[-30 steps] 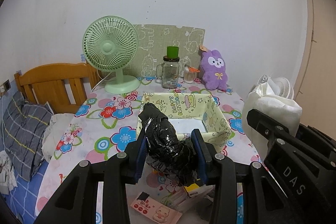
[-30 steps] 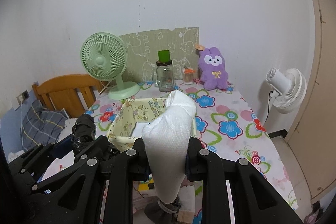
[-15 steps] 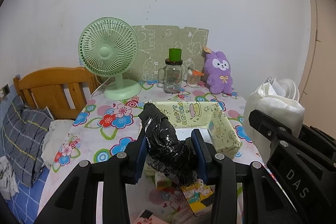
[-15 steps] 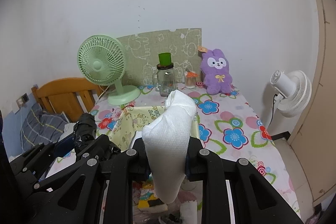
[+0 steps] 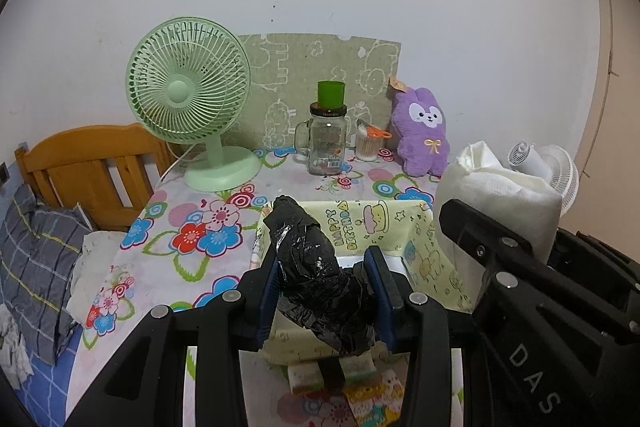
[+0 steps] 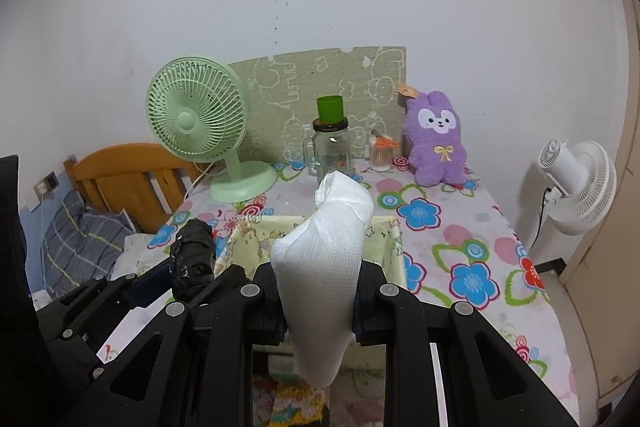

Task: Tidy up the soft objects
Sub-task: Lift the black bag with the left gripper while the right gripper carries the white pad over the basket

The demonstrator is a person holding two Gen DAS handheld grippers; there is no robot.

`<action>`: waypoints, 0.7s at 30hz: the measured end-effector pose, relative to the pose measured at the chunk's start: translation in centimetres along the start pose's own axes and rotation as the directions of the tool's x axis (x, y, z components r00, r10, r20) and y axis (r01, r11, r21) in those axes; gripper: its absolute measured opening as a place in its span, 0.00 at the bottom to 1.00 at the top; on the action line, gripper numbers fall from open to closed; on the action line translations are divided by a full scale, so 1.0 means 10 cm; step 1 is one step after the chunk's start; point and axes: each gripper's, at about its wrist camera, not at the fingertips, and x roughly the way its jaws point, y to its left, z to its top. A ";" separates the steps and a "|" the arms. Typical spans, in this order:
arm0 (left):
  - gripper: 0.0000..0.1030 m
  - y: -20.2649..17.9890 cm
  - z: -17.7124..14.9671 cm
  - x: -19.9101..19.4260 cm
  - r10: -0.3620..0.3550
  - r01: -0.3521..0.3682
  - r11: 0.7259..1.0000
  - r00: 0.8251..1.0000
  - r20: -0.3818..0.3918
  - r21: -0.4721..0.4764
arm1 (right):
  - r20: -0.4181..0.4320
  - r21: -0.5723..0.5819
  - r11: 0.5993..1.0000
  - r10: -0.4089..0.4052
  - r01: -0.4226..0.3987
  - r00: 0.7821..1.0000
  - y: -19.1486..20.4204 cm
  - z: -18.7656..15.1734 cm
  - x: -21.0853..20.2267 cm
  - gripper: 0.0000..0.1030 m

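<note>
Now mid-carry: left gripper [image 5: 326, 297] clamps black plastic bundle [image 5: 316, 275], right gripper [image 6: 316, 301] clamps white paper wad [image 6: 326, 255], both at yellow fabric bin [image 5: 416, 247]. Next: over the opening, release.

Two fans [image 6: 196, 123], one jar [image 6: 330, 151], one plush rabbit [image 6: 436, 143], one fabric bin [image 5: 380, 223], two soft bundles [image 6: 324, 267].
</note>
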 end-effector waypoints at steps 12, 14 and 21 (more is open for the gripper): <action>0.40 0.01 0.14 0.48 0.007 -0.006 1.000 0.999 -0.051 0.009 | -0.050 0.020 1.000 0.005 -0.004 0.999 -0.11 0.13 0.54 0.26; 0.40 0.02 0.15 0.56 0.002 -0.002 1.000 0.998 -0.062 0.005 | -0.057 0.020 1.000 0.003 -0.002 0.998 -0.12 0.14 0.61 0.26; 0.44 0.08 0.11 0.87 -0.009 0.006 1.000 0.994 -0.109 -0.023 | -0.101 0.018 1.000 -0.009 0.011 0.995 -0.13 0.12 0.90 0.26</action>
